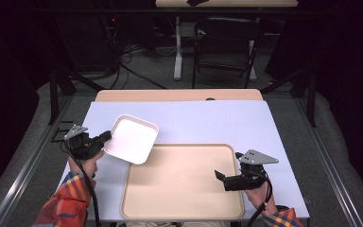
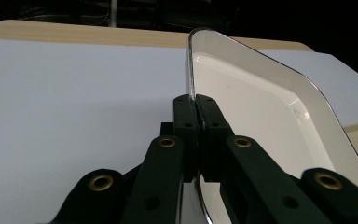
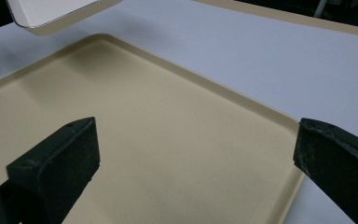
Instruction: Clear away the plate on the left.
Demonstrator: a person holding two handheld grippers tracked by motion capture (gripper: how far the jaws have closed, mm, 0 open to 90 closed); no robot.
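While I hold the white square plate (image 1: 131,138) lifted over the beige tray's (image 1: 184,213) far-left corner, my left gripper (image 1: 105,137) pinches its rim; I should lower it level. Its own view confirms jaws clamped on the rim. My right gripper (image 3: 196,149) gapes wide, empty, above bare tray floor, offering ample room.

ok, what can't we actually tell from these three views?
- High view: whether the white dish, clamped at its rim by the left hand-held gripper, touches the beige tray or hangs above it; its near corner hides the tray's corner.
- Left gripper view: the dish's underside, turned away.
- Right gripper view: most of the dish, cut off by the top edge.
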